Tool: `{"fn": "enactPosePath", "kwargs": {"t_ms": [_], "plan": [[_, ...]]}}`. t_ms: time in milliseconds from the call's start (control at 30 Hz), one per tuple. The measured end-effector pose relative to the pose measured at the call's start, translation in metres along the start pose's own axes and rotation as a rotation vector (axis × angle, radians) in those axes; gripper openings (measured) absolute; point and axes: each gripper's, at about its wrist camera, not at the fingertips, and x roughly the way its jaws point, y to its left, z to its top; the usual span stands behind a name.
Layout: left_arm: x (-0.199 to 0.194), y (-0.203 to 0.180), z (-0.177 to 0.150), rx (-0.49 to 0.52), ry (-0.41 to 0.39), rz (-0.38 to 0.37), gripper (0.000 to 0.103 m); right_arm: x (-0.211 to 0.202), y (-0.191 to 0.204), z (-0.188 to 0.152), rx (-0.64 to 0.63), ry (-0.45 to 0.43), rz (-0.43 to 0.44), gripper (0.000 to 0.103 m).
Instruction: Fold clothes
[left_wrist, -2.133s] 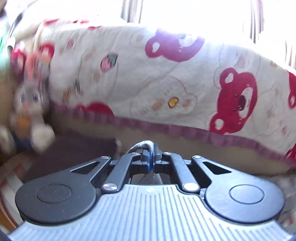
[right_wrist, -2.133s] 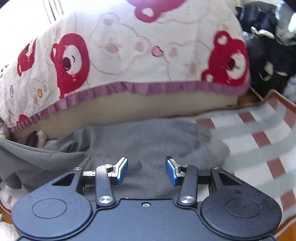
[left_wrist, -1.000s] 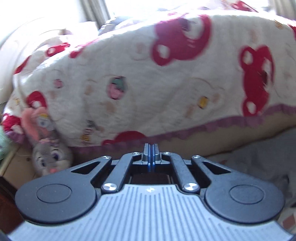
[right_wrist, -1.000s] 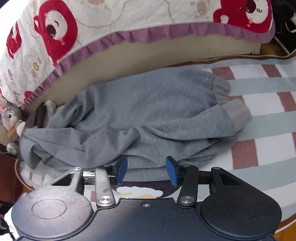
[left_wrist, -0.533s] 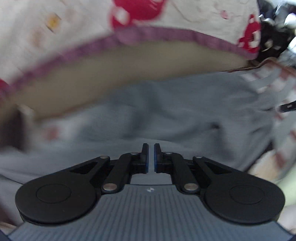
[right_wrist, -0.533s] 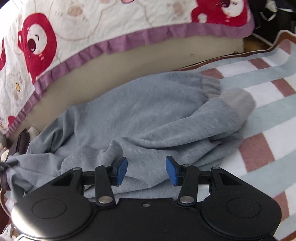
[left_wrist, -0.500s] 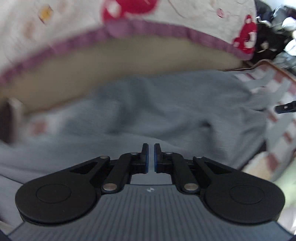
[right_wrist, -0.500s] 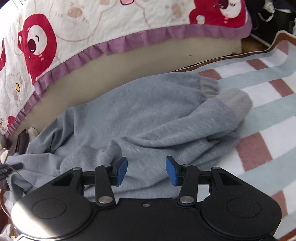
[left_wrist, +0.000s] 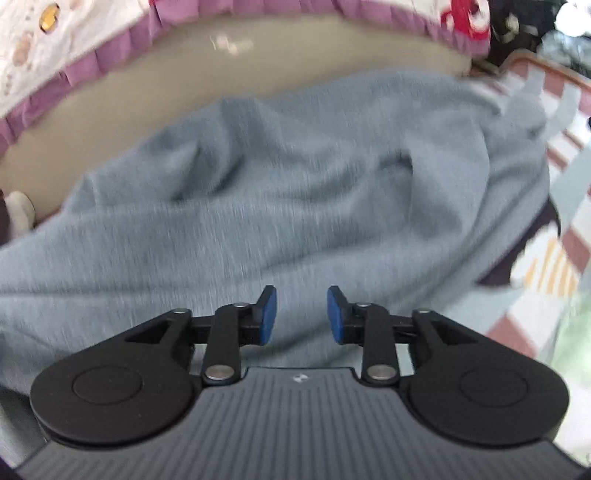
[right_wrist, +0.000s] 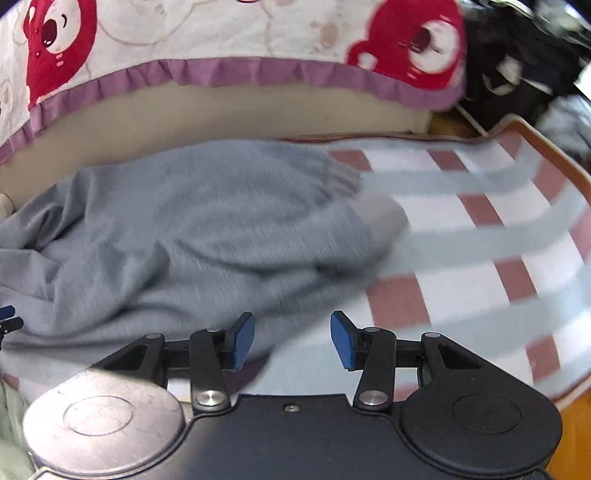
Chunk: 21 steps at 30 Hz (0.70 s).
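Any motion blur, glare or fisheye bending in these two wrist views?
Left wrist: grey garment streaked by motion blur, left gripper sharp, quilt's purple trim bowed. Right wrist: striped rug smeared, right gripper crisp, sun glare on its left disc.

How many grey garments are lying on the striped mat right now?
1. A grey sweatshirt lies crumpled on the checked mat, against the bed's base, its cuffed end toward the right. In the left wrist view it fills the frame; another could be hidden underneath.
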Motion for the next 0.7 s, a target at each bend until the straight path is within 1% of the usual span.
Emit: {"fn": "enactPosePath", "kwargs": {"t_ms": [33, 67, 100, 133, 167, 200, 233, 300, 333, 400, 433, 500, 533, 600, 667, 700], "plan": [[-0.001, 0.000, 0.003, -0.016, -0.007, 0.000, 0.043, 0.005, 0.003, 0.011, -0.009, 0.022, 0.014, 0.051], [-0.004, 0.001, 0.004, -0.040, -0.019, -0.003, 0.043, 0.011, 0.004, 0.020, -0.013, 0.040, 0.027, 0.051], [-0.005, 0.002, 0.000, -0.050, -0.021, -0.012, 0.044, 0.018, 0.002, 0.020, 0.017, 0.038, 0.040, 0.051], [-0.004, 0.002, -0.006, -0.045, -0.013, -0.024, 0.046, 0.026, -0.001, 0.021, 0.047, 0.036, 0.053, 0.051], [-0.003, 0.004, -0.012, -0.029, 0.002, -0.021, 0.046, 0.034, -0.004, 0.022, 0.077, 0.035, 0.067, 0.052], [-0.001, 0.006, -0.020, -0.004, 0.027, 0.004, 0.046, 0.042, -0.007, 0.021, 0.106, 0.033, 0.080, 0.052], [0.003, 0.008, -0.026, 0.019, 0.049, 0.025, 0.046, 0.054, -0.013, 0.013, 0.131, 0.034, 0.095, 0.052], [0.011, 0.015, -0.035, 0.049, 0.092, 0.023, 0.046, 0.073, -0.023, -0.008, 0.195, 0.030, 0.092, 0.052], [0.016, 0.019, -0.037, 0.047, 0.110, 0.013, 0.047, 0.080, -0.030, -0.020, 0.247, 0.019, 0.088, 0.052], [0.028, 0.031, -0.037, 0.019, 0.135, -0.012, 0.047, 0.088, -0.045, -0.045, 0.366, -0.006, 0.114, 0.052], [0.035, 0.036, -0.034, 0.003, 0.139, -0.028, 0.047, 0.089, -0.049, -0.052, 0.397, -0.024, 0.119, 0.052], [0.046, 0.044, -0.029, -0.024, 0.130, -0.048, 0.047, 0.090, -0.057, -0.068, 0.457, -0.058, 0.128, 0.052], [0.048, 0.047, -0.026, -0.039, 0.111, -0.044, 0.047, 0.092, -0.058, -0.072, 0.476, -0.056, 0.135, 0.052], [0.054, 0.053, -0.022, -0.070, 0.081, -0.037, 0.047, 0.100, -0.054, -0.074, 0.491, -0.036, 0.187, 0.052], [0.060, 0.056, -0.023, -0.089, 0.079, -0.033, 0.047, 0.108, -0.044, -0.073, 0.481, -0.025, 0.222, 0.053], [0.062, 0.057, -0.024, -0.096, 0.078, -0.032, 0.047, 0.112, -0.037, -0.071, 0.465, -0.027, 0.227, 0.060]]}}
